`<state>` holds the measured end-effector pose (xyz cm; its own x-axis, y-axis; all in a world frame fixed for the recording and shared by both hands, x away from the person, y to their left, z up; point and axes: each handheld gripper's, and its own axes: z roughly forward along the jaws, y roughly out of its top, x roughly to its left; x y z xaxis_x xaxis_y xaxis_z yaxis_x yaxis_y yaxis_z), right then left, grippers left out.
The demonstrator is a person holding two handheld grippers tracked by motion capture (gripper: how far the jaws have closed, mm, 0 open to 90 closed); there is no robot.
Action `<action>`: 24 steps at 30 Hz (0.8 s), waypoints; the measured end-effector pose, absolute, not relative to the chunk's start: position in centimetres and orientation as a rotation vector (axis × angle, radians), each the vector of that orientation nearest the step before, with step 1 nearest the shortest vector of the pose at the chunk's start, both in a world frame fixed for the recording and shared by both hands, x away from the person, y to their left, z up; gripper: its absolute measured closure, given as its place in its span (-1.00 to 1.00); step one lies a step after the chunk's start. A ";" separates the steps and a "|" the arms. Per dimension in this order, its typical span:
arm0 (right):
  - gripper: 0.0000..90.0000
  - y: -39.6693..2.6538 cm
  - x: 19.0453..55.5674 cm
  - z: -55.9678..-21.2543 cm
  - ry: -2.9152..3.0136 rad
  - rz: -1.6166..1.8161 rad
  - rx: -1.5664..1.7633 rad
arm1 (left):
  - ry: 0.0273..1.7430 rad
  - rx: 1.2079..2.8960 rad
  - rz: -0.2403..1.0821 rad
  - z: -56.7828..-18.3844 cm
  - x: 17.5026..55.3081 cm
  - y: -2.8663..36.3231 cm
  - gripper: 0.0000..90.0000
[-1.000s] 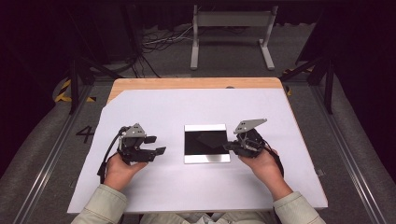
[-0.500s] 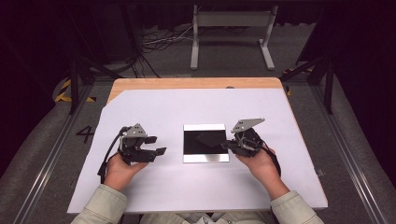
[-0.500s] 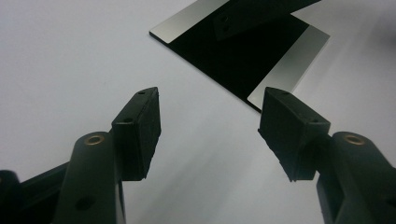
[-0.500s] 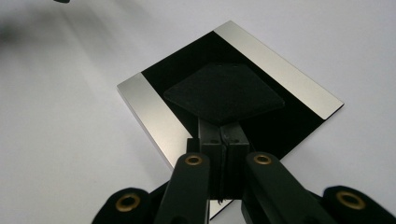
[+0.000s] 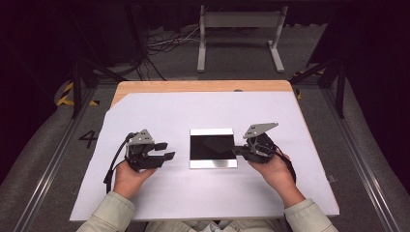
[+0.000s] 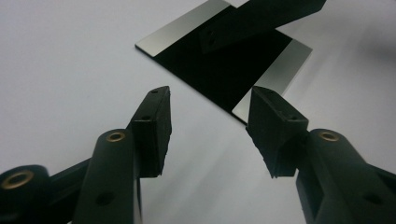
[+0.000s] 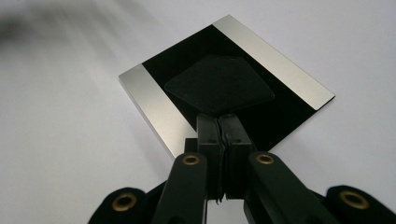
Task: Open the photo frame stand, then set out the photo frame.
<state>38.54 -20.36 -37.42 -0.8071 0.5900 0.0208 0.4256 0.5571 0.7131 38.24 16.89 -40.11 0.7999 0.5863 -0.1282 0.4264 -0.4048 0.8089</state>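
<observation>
**2 grippers at 1 plate, right one pinching a black patch**

The left gripper (image 5: 164, 151) rests left of the plate (image 5: 213, 148), well apart from it, jaws spread and empty, pointing at its near corner. The plate, 1 square with a black middle and 2 silver strips (image 7: 150, 106) along opposite edges, lies flat on the white sheet (image 5: 193, 193). Right of the plate, the right gripper (image 5: 238, 151) reaches over its right edge, jaws pressed together on the corner of 1 thin black patch (image 7: 219, 86) that lies on the plate's black middle.

Judging from this, the step is lifting or shifting the patch. To do it well, keep the pinch firm on that corner, move slowly and low, and hold the plate down with the left gripper if it drags.

Count: 2 grippers, 1 plate, 1 patch, 1 sheet.
</observation>
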 end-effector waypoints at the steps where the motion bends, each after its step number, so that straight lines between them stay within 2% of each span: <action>1: 0.97 -20.4 38.5 -37.4 2.571 1.087 0.856 | 0.746 2.043 0.216 -40.0 38.2 16.8 0.18; 11: 0.94 -22.1 37.6 -36.4 2.522 1.113 0.883 | 0.761 1.987 0.215 -39.7 38.4 16.8 0.20; 13: 0.89 -22.2 37.5 -36.0 2.511 1.146 0.889 | 0.773 1.973 0.207 -39.6 38.4 16.8 0.18; 18: 0.79 -22.1 37.5 -35.6 2.513 1.218 0.896 | 0.766 2.024 0.286 -39.7 38.0 16.3 0.14; 24: 0.67 -21.5 38.3 -34.9 2.512 1.234 0.936 | 0.774 2.027 0.280 -39.8 38.0 16.4 0.11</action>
<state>38.28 -21.49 -34.93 -0.7826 0.6141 0.1017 0.4558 0.4541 0.7656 37.99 16.37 -39.83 0.7768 0.6216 -0.1010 0.4128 -0.3815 0.8271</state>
